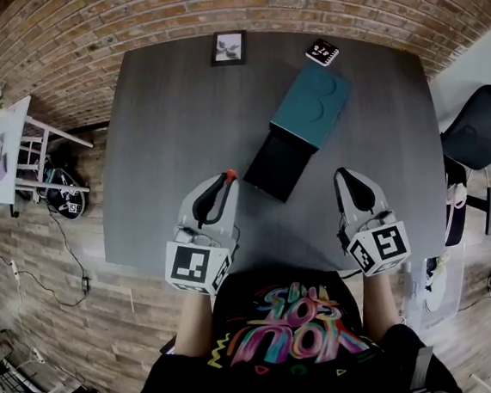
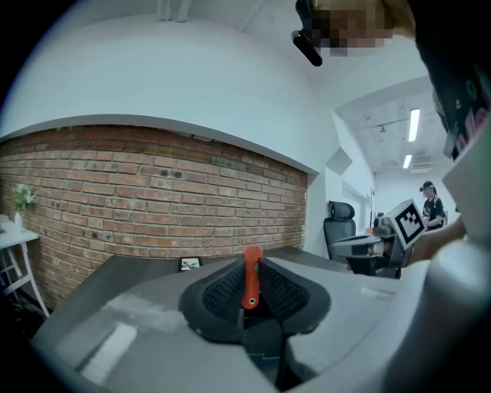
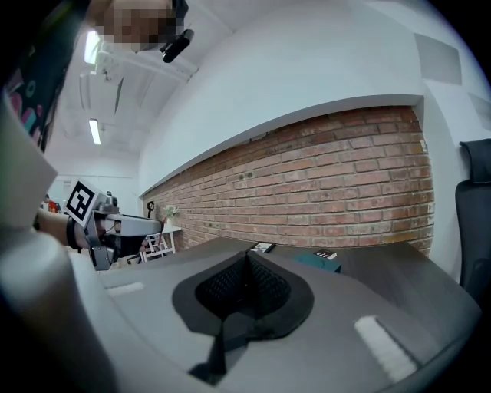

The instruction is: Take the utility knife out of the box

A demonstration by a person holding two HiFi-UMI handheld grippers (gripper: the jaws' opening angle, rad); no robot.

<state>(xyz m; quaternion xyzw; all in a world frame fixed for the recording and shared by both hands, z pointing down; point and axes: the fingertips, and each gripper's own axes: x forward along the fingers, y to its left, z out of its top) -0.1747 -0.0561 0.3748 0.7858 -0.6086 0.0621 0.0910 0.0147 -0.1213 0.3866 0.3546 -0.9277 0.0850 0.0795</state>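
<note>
Left tongs [image 2: 251,267], clamped on the orange utility knife [image 2: 249,285], should grip firmly, clear of the box [image 1: 310,107]; right tongs [image 3: 246,269] rest together, empty.

two grippers, left [image 1: 224,183] at 7 o'clock on the table [image 1: 161,130], right [image 1: 342,175] at 5. one orange utility knife [image 2: 250,276]. one grey table. one teal box [image 1: 313,105], one black tray [image 1: 279,167]. one framed picture [image 1: 229,48] at 12. one marker card [image 1: 324,51] at 1. one white side table [image 1: 7,145] at 9. one office chair [image 1: 481,125] at 3.
</note>
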